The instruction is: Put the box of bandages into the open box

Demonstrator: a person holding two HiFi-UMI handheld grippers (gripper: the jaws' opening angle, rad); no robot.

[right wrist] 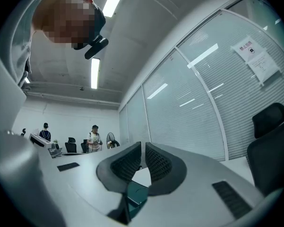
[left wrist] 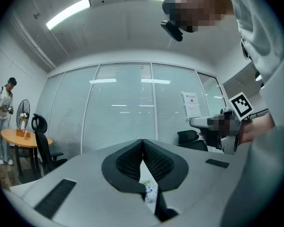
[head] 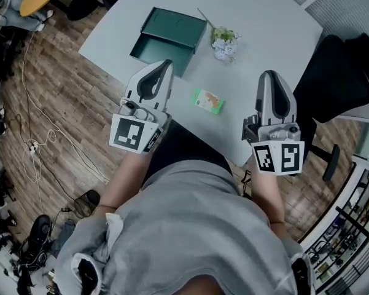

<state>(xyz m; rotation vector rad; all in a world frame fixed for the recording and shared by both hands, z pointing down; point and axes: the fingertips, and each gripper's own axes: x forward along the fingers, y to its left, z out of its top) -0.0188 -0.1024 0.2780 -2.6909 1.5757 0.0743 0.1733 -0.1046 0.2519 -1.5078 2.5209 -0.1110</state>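
Head view: bandage box (head: 208,101) lies flat on the table (head: 264,35), ahead of and between left claw (head: 164,65) and right claw (head: 269,75), untouched.
Long axis: crosswise, from one claw's side to the other's, slightly skewed.
Left claw: pinched shut, empty; open box (head: 169,39) just beyond its tips.
Right claw: closed, empty.
Why: probably framing the pickup; jaws must open first.

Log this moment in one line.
left gripper: shut, empty | right gripper: shut, empty | bandages: on table, untouched | open box: beyond bandages
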